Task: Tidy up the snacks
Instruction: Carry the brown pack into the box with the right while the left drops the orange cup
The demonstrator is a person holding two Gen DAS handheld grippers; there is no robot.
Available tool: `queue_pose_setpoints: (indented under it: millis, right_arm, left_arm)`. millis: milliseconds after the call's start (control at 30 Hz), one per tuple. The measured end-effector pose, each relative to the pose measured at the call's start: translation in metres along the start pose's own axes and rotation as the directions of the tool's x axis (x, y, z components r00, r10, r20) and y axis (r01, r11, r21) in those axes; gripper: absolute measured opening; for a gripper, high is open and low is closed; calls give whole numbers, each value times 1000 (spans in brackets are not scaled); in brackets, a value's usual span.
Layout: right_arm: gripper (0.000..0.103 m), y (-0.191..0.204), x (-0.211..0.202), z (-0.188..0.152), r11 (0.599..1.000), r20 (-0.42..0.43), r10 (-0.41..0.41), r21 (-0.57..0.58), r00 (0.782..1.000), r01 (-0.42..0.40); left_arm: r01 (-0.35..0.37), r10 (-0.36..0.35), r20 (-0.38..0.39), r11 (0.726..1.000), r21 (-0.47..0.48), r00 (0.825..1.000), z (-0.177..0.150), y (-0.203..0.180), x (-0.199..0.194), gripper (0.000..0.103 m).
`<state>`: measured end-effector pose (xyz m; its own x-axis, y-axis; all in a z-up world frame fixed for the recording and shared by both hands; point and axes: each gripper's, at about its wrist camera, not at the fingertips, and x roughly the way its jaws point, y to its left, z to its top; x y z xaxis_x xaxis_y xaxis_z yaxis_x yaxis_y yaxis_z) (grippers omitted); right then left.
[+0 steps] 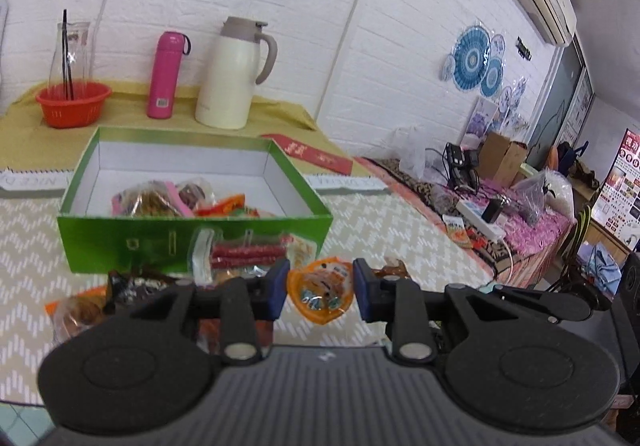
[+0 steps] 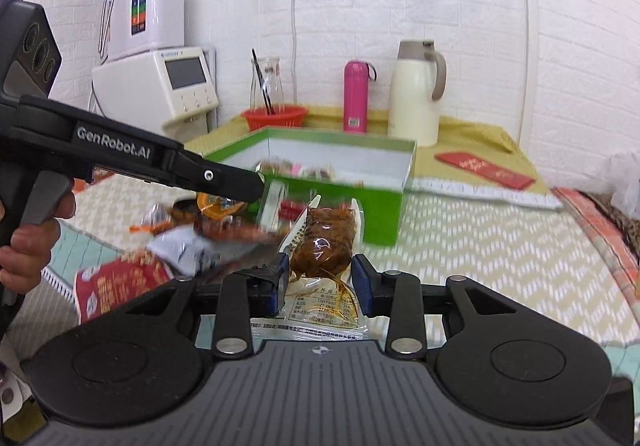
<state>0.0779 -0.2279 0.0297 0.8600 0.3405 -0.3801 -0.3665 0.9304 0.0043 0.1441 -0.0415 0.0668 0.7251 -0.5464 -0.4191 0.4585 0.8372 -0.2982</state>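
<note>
A green box (image 1: 120, 242) with a white inside holds several snack packets (image 1: 160, 200); it also shows in the right wrist view (image 2: 384, 206). More packets lie in front of it. My left gripper (image 1: 321, 288) is open, its fingers either side of an orange packet (image 1: 320, 292) on the table. My right gripper (image 2: 320, 282) is open around a clear packet of brown food (image 2: 324, 242); I cannot tell whether the pads touch it. A packet of red sausages (image 1: 248, 252) leans on the box. The left gripper (image 2: 248, 186) reaches in from the left in the right wrist view.
An orange basket (image 1: 74, 102), a pink flask (image 1: 164, 76) and a cream jug (image 1: 232, 74) stand behind the box on a yellow cloth. A red envelope (image 1: 312, 154) lies at right. A cluttered side table (image 1: 500, 214) stands further right. A red snack bag (image 2: 116, 286) lies at left.
</note>
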Motion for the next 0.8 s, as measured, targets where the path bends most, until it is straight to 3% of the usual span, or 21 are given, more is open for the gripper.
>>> queue_pose_setpoints:
  millis: [333,533,800]
  right_arm:
    - [61,-22,62,52,999,36,-28,28,999,27]
    - [61,-42,108,67,995,27,-59,86,998,57]
    - [62,-51,154,68,995,-35,-65,71,997,67]
  left_arm:
    - [-55,56,4,995,-84,998,65,34,52,29]
    - [-96,90,-48,984,-152,995,72,62,99,29]
    - [-132,116,-102,978,-160,988,72,83,137,30]
